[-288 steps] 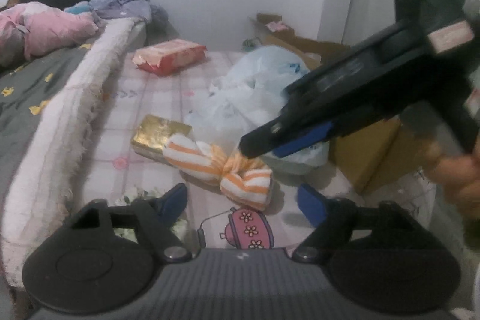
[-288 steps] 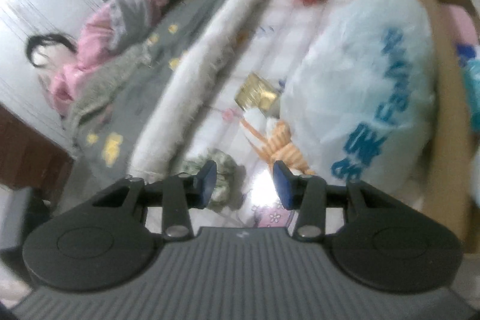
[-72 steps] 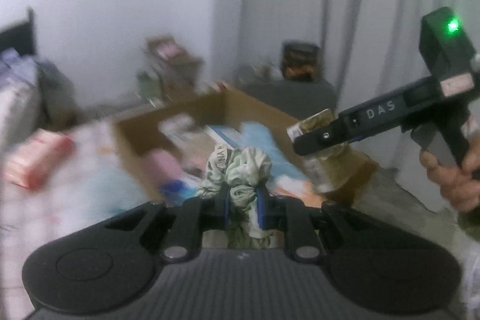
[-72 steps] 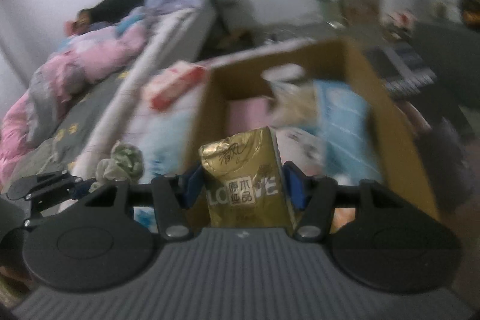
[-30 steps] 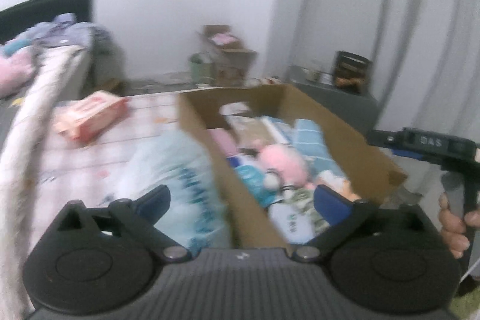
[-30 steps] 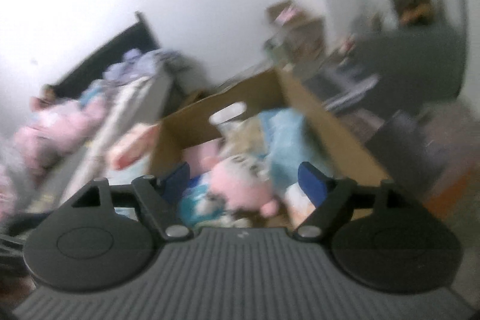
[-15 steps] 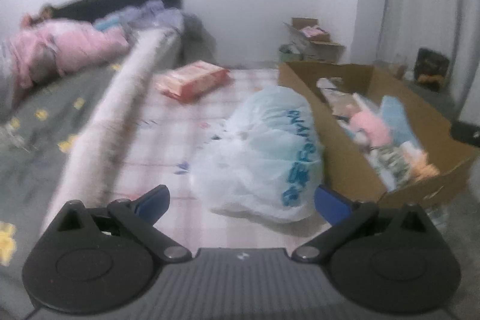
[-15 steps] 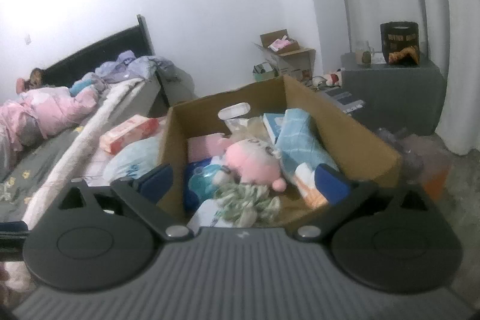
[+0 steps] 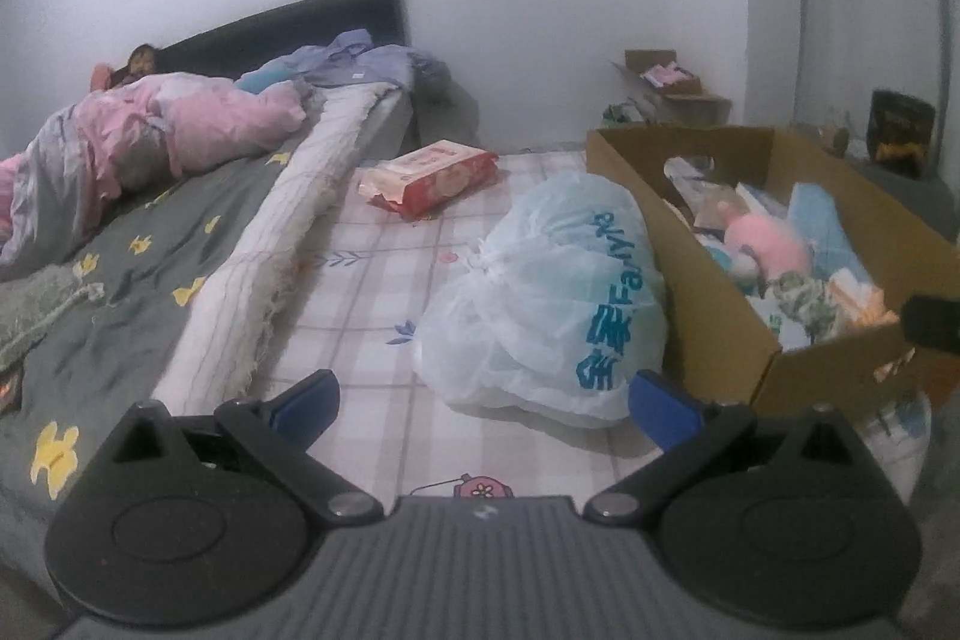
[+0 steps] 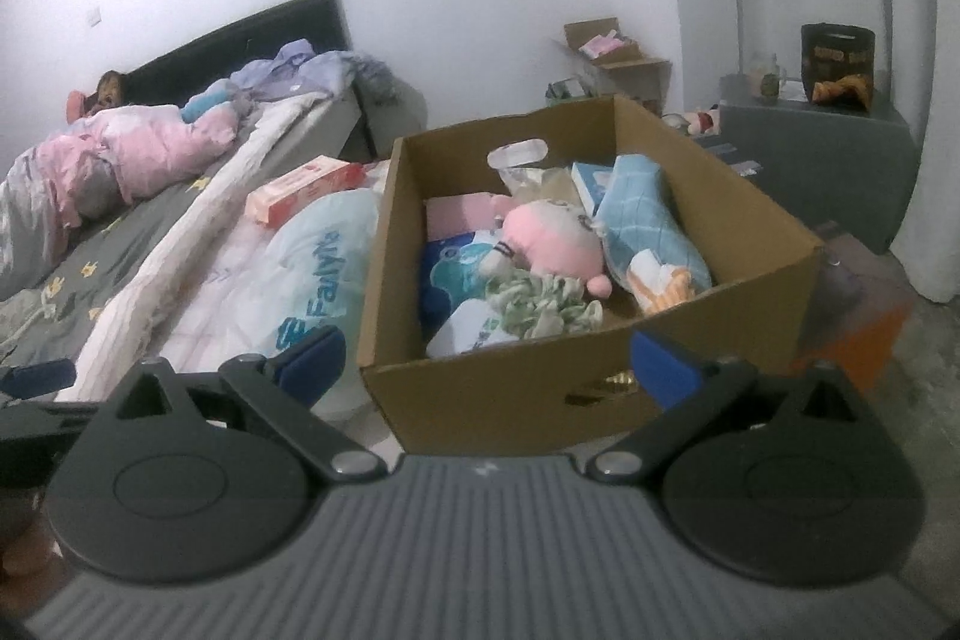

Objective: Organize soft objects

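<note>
A cardboard box (image 10: 540, 388) stands beside the bed, holding a pink plush (image 10: 555, 238), a green-white scrunchie (image 10: 543, 307), a light blue cloth roll (image 10: 651, 220) and an orange-striped toy (image 10: 660, 283). The box also shows in the left wrist view (image 9: 714, 292). My left gripper (image 9: 483, 400) is open and empty, low over the checked sheet (image 9: 384, 292) in front of a white plastic bag (image 9: 558, 292). My right gripper (image 10: 486, 361) is open and empty, held before the box's near wall.
A red tissue pack (image 9: 429, 178) lies further back on the sheet. A rolled pale blanket (image 9: 288, 244) runs along the bed, with pink bedding (image 9: 168, 130) at the left. A grey cabinet (image 10: 822, 160) and a small cardboard box (image 10: 618, 58) stand by the wall.
Both grippers let go of the scrunchie and the gold pack into the box and opened. In the last half second the left gripper drew back slightly; the right barely moved.
</note>
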{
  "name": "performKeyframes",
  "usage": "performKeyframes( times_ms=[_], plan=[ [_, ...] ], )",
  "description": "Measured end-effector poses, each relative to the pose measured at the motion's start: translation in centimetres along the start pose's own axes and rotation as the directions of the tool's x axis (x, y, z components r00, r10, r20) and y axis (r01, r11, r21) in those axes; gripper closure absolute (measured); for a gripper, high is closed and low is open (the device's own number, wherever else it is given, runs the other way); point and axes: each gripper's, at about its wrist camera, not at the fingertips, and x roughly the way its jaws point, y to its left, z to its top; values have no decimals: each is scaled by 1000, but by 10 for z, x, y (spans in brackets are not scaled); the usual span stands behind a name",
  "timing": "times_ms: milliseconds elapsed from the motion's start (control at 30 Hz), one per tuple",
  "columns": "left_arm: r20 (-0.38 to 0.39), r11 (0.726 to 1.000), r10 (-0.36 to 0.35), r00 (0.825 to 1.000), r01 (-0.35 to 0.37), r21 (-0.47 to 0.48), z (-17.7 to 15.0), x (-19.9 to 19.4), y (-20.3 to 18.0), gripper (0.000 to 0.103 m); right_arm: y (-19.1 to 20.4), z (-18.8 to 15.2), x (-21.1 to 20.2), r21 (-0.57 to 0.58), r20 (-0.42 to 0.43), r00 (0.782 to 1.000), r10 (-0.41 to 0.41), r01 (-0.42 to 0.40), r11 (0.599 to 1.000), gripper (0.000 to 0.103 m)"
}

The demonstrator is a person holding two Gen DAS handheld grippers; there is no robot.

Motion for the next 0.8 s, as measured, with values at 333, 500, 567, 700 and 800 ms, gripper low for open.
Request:
performKeyframes(
  times_ms=[333,500,567,700,800],
  plan=[
    [-71,998,-31,997,27,-59,3,2,3,0,-3,2,-2,11,-37,999,-4,5,1000,1],
    [-139,996,-60,988,51,-73,4,9,3,0,-2,2,-4,-23,-38,999,-24,24,999,1],
    [-138,996,-67,988,57,-74,6,8,2,0,-1,2,-8,-38,-36,999,-30,28,999,1],
    [-161,992,-107,981,96,-78,12,10,-4,0,1,4,-9,-53,-37,999,-40,38,998,1],
    [-169,991,-125,978,113,-75,13,11,-10,0,5,5,-4,-73,-57,997,-45,41,996,1]
  ],
)
